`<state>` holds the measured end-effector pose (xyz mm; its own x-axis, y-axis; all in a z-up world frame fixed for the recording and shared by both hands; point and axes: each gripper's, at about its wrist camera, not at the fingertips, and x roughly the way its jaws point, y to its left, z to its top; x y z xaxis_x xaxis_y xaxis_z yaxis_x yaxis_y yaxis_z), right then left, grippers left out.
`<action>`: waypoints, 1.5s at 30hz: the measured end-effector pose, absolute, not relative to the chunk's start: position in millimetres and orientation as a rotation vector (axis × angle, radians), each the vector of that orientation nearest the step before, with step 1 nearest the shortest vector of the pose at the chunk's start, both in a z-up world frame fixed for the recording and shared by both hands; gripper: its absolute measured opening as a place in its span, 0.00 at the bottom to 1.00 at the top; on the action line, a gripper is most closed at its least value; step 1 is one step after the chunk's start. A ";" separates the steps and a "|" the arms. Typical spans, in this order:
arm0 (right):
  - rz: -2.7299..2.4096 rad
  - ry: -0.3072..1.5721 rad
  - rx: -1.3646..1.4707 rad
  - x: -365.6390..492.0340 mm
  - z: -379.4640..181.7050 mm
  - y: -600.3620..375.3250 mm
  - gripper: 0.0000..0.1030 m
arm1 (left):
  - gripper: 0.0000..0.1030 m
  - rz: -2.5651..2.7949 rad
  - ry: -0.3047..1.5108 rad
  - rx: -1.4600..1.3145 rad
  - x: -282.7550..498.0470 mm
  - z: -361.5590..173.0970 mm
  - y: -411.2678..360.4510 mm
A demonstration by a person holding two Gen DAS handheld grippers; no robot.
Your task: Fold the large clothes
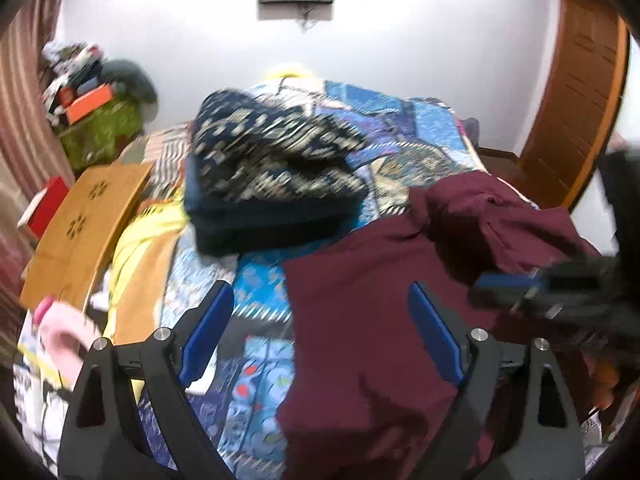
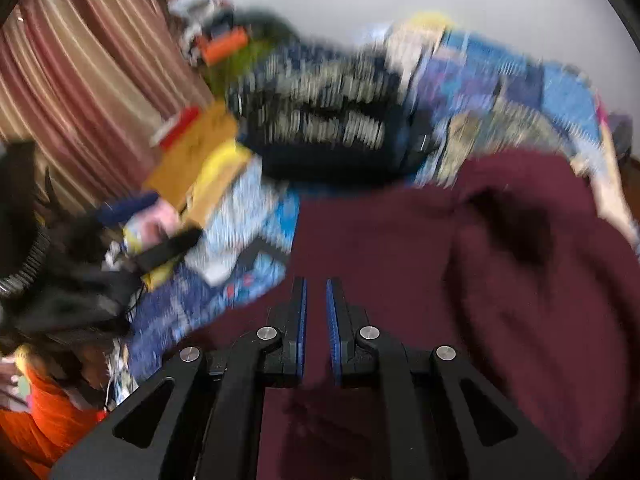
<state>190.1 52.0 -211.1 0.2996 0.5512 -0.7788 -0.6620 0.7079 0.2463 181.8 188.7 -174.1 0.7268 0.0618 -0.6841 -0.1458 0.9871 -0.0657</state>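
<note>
A large maroon garment (image 1: 372, 304) lies rumpled on a blue patterned bedspread (image 1: 264, 280); it also fills the right wrist view (image 2: 420, 240). My left gripper (image 1: 320, 304) is open, its blue pads wide apart above the garment's left edge, holding nothing. My right gripper (image 2: 316, 292) has its pads close together with a narrow gap, above the maroon cloth; no cloth shows between them. The right gripper also shows in the left wrist view (image 1: 520, 288) at the right, over the garment. The right wrist view is motion blurred.
A stack of folded dark patterned clothes (image 1: 272, 172) sits further back on the bed. A wooden lap tray (image 1: 84, 224), yellow cloth (image 1: 140, 240) and a pink item (image 1: 64, 336) lie at the left. A curtain (image 2: 80, 80) and wooden door (image 1: 576, 112) flank the bed.
</note>
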 end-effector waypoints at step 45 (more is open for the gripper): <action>0.031 0.826 0.375 198.1 -201.7 -300.3 0.47 | 0.11 -0.096 0.831 0.006 341.7 -156.9 73.6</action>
